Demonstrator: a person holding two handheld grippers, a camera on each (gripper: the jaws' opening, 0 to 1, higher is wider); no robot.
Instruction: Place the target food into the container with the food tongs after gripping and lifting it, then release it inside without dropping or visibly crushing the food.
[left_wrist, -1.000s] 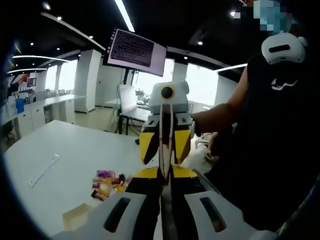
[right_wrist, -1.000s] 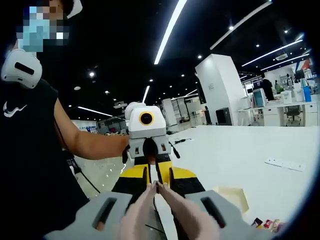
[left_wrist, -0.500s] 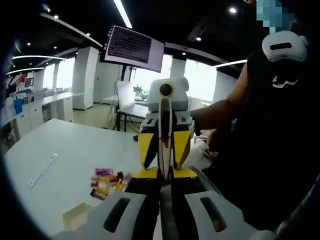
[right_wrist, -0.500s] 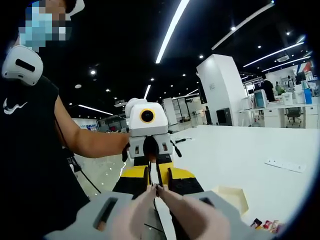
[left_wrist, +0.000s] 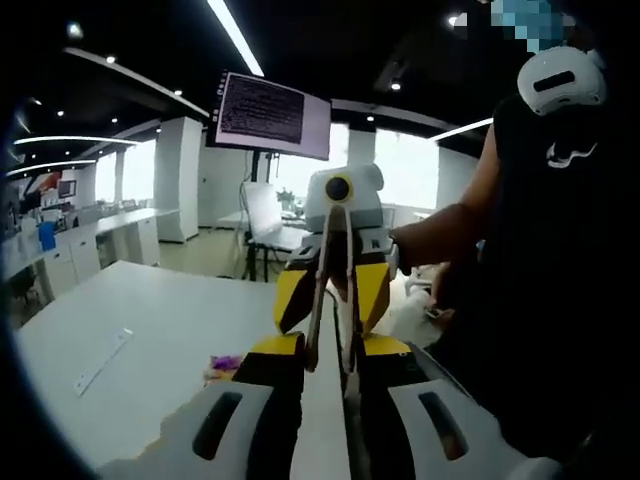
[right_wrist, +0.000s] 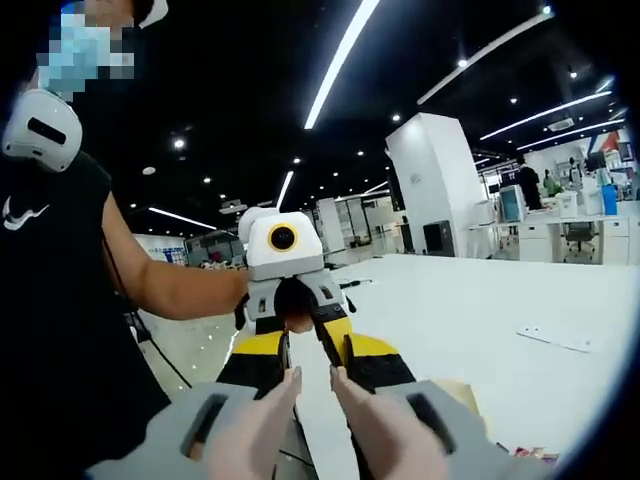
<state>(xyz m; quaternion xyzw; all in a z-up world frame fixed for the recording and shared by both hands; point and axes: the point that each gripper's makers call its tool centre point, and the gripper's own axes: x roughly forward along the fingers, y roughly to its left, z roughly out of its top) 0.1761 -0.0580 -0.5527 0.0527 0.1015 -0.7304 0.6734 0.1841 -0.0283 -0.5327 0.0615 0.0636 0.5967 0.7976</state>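
**Your left gripper clamps the food tongs; your right gripper's pads stand parted.**
In the left gripper view, your left gripper grips the handle end of the thin, pale food tongs, whose two flat blades splay slightly as they rise toward your right gripper with its black-and-yellow fingers. In the right gripper view, the soft flesh-toned pads are released, with a clear gap between their tips. The food, a small heap of glossy coloured packets, lies on the smooth white table just left of your left gripper's jaw. A flat white power strip lies further left. The pale, boxy container sits beside the right jaw.
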